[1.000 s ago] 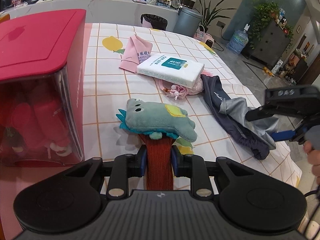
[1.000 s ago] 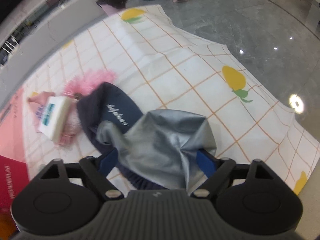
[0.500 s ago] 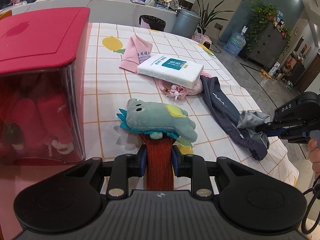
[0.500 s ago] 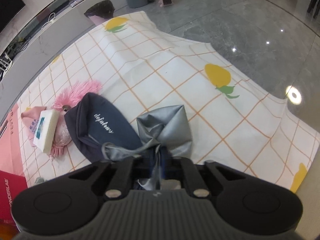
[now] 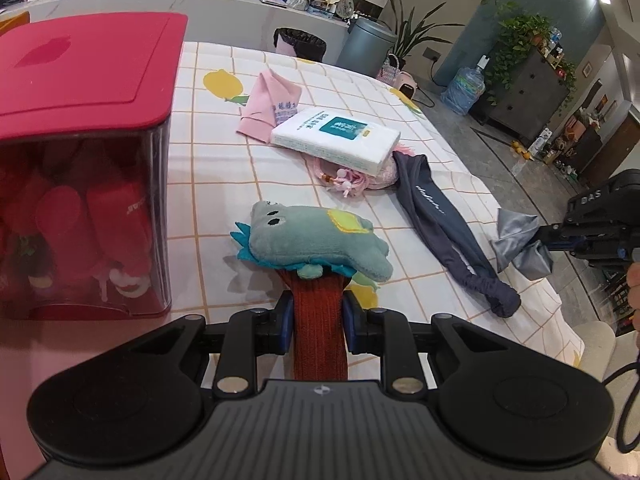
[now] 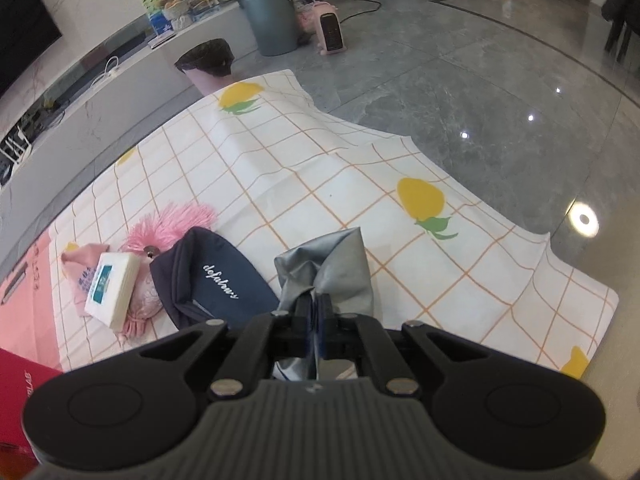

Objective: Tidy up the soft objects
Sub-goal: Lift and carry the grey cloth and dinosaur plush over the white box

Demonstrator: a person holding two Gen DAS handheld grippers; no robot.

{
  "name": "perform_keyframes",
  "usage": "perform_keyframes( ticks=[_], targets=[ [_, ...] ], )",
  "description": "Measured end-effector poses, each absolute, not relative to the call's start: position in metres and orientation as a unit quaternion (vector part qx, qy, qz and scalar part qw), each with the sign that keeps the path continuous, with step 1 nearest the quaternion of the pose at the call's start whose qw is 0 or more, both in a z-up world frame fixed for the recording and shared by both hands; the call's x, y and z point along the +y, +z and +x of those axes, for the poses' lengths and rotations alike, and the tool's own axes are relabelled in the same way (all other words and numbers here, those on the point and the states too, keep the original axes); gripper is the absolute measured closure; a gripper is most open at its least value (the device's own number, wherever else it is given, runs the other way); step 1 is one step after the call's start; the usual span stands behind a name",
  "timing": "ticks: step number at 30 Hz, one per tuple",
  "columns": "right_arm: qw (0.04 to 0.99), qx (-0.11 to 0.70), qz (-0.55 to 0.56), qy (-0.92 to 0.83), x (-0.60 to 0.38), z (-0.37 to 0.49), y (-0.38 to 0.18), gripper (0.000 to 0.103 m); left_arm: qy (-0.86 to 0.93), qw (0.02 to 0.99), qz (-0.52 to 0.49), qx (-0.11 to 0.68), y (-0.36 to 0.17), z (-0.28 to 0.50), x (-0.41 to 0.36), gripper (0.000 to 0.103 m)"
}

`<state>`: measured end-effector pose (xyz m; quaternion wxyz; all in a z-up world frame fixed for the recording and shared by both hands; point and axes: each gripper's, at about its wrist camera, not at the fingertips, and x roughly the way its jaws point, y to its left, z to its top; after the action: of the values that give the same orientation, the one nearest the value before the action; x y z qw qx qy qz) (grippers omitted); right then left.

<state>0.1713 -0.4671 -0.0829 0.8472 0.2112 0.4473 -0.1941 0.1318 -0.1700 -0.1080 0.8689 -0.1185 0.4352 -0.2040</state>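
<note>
The left gripper has its blue pads clamped on a rust-red knitted sock, w/ a teal-green plush dinosaur toy lying across the sock's far end on the yellow-checked lemon-print tablecloth. The right gripper is pinched fully closed on the silver-grey end of a navy fabric sleeve, lifting it near the table's right edge. A white tissue pack sits on pink fluffy items beside a red-lidded clear storage box.
</note>
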Motion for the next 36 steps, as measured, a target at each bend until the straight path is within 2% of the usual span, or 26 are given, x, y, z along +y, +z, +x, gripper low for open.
perform_keyframes(
  ticks=[22,36],
  targets=[
    [0.860,0.438,0.185,-0.188,-0.453,0.165,-0.070,0.103,-0.247,0.893,-0.108,0.360,-0.055,0.109,-0.172,0.076],
    [0.875,0.400,0.211,-0.171,-0.448,0.166,-0.052,0.103,-0.246,0.872,-0.130,0.403,-0.021,0.161,-0.156,0.076]
  ],
)
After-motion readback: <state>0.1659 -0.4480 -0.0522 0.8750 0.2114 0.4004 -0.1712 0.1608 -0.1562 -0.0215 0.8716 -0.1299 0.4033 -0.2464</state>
